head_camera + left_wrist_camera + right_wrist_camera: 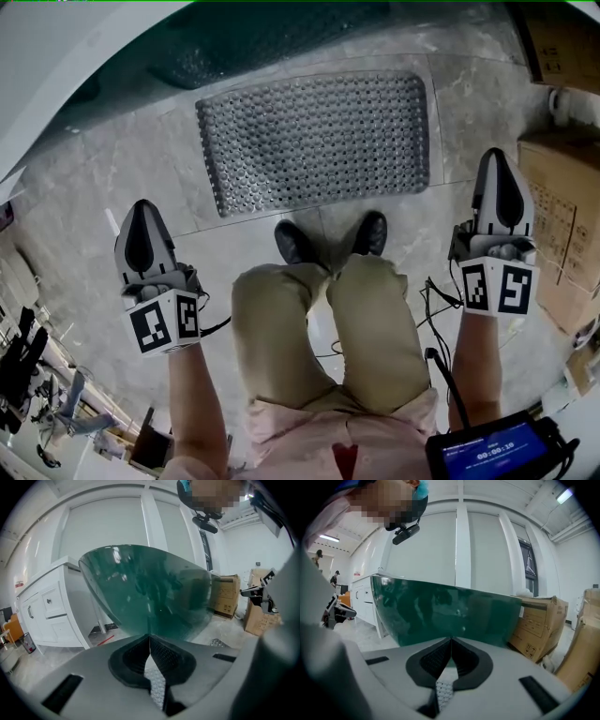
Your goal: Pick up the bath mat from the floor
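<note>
Readiness, nothing more: held left gripper [141, 225] and right gripper [497, 178] closed tight on nothing, flanking the knees, probably spaced to take both ends of bath mat [314, 141], spread flat on floor just beyond shoes [298, 242], before green tub [272, 37].

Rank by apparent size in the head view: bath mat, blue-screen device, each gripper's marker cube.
1. bath mat, by far.
2. blue-screen device, cut by the frame edge.
3. left marker cube and right marker cube: alike, unranked; both are nearer the camera than the mat.
</note>
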{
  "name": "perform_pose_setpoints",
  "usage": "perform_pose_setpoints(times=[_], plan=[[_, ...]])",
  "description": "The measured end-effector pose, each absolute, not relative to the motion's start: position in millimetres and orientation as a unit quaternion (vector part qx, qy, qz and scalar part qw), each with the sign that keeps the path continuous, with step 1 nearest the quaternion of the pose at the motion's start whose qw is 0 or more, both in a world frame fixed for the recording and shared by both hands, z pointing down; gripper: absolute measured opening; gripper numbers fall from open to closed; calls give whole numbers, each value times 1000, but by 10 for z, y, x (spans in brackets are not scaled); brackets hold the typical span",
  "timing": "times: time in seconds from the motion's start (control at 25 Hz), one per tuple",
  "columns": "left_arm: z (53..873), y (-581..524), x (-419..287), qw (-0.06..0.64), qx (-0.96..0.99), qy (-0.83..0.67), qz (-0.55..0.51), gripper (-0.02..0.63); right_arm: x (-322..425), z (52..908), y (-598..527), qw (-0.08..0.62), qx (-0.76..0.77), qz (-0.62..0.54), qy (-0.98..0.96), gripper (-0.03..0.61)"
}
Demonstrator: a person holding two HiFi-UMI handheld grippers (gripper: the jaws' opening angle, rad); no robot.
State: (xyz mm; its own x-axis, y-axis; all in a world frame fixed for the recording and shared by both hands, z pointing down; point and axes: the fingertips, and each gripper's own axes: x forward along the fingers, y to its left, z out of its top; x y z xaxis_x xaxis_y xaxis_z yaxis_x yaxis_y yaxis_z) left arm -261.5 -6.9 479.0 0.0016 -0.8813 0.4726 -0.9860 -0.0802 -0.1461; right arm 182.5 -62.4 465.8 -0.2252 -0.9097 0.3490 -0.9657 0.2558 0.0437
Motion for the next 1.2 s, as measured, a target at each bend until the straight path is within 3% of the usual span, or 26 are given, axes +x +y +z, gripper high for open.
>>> perform_pose_setpoints(times=[1.2], plan=[[6044,-96,-2836,114,689,-681,218,26,1856,6014,-705,165,589,104,-785,18]])
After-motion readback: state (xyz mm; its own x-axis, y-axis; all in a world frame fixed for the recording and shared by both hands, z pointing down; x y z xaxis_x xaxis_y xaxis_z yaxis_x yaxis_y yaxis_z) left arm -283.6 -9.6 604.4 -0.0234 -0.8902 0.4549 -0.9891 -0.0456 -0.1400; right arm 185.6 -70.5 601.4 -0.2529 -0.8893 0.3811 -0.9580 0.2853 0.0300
